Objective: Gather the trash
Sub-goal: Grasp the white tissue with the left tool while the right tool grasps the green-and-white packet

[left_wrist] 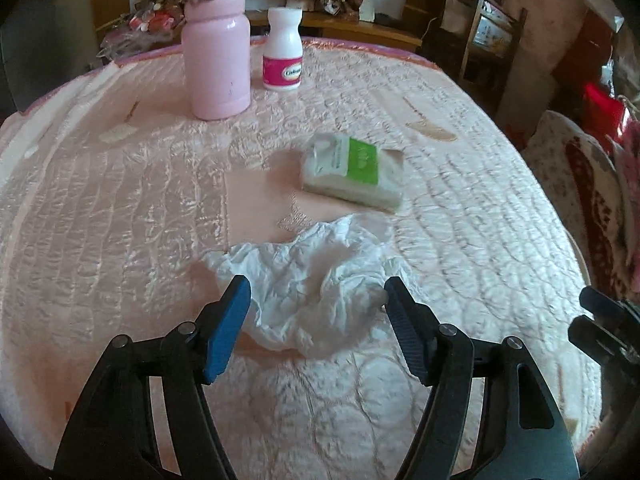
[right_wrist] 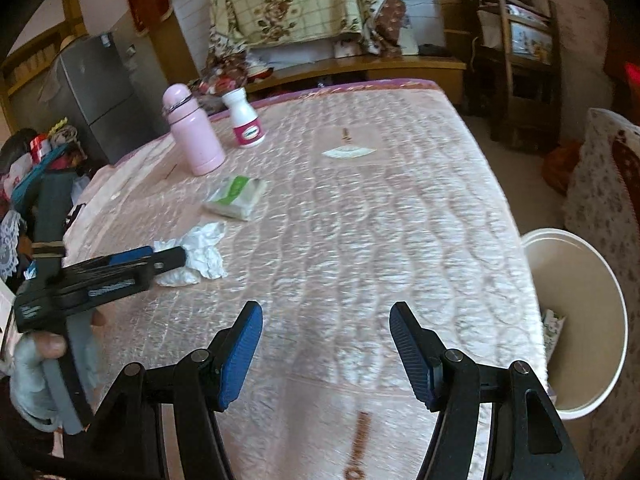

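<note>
Open left tongs (left_wrist: 318,292) astride crumpled tissue (left_wrist: 304,280); right tongs (right_wrist: 326,320) agape

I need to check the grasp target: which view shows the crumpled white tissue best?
The left wrist view: the crumpled white tissue lies close, whole and centred between the open left gripper fingers. The right wrist view shows it small and far left, partly covered by the left gripper.

the print on the white bottle's (left_wrist: 282,54) pink label is too blurred to read. the tissue pack (left_wrist: 352,168) is smeared by motion. the left gripper (right_wrist: 168,256) hides part of the crumpled tissue (right_wrist: 200,254). the desk's right edge hides much of the bin (right_wrist: 580,320).
</note>
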Demonstrator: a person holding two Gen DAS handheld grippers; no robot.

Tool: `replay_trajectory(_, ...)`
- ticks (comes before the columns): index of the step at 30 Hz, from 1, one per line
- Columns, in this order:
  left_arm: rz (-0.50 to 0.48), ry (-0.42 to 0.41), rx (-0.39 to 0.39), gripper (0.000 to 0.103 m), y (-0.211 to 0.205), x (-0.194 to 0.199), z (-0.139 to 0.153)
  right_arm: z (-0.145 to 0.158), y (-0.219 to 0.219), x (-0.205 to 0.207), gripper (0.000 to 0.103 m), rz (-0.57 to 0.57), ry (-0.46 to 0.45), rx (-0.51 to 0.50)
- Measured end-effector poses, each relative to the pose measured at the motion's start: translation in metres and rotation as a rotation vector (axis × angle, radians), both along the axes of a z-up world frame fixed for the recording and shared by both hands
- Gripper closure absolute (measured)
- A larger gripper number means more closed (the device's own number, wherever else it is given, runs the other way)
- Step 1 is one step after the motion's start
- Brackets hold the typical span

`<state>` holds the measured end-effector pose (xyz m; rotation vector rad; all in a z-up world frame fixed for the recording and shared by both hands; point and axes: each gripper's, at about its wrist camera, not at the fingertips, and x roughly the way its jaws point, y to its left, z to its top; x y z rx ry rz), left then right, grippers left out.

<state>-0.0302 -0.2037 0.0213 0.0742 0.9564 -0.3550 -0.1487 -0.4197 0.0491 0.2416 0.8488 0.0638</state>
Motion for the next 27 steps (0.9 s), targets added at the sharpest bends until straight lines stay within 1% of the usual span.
replay_trajectory(2,-0.002,-0.003,-0.002,0.035,-0.002,0.003,-0.004,-0.002,0.006,0.009,0.039,0.02,0.009,-0.003)
replay_trajectory(4,-0.006,-0.004,-0.018,0.038,0.0,0.005,-0.004,-0.003,0.01,0.015,0.039,0.033,0.015,-0.008)
replay_trajectory(5,-0.01,0.004,-0.033,0.053,0.001,0.006,-0.005,-0.004,0.012,0.019,0.039,0.04,0.018,-0.01)
replay_trajectory(6,-0.01,0.01,-0.034,0.072,0.003,0.009,-0.005,-0.005,0.014,0.023,0.039,0.045,0.021,-0.01)
replay_trajectory(7,-0.008,0.011,-0.031,0.08,0.005,0.011,-0.004,-0.007,0.016,0.027,0.039,0.051,0.025,-0.008)
replay_trajectory(8,-0.011,0.025,-0.041,0.086,0.008,0.013,-0.003,-0.009,0.018,0.033,0.039,0.057,0.031,-0.003)
replay_trajectory(10,-0.013,0.034,-0.057,0.088,0.015,0.016,0.001,-0.013,0.023,0.045,0.039,0.069,0.041,0.008)
replay_trajectory(13,0.005,0.01,-0.046,0.089,0.027,0.019,0.008,-0.016,0.029,0.061,0.039,0.086,0.05,0.019)
replay_trajectory(16,0.038,-0.001,-0.033,0.089,0.04,0.025,0.013,-0.016,0.035,0.087,0.039,0.096,0.042,0.015)
replay_trajectory(19,0.053,-0.013,-0.026,0.089,0.052,0.029,0.017,-0.013,0.037,0.12,0.039,0.079,0.037,0.015)
replay_trajectory(22,0.065,-0.017,-0.021,0.089,0.061,0.032,0.019,-0.01,0.038,0.158,0.039,0.061,0.038,-0.025)
replay_trajectory(25,0.076,-0.019,-0.024,0.089,0.07,0.034,0.021,-0.015,0.041,0.199,0.039,0.053,0.072,-0.063)
replay_trajectory(27,0.081,-0.024,-0.021,0.089,0.075,0.035,0.021,-0.018,0.041,0.213,0.039,0.054,0.093,-0.075)
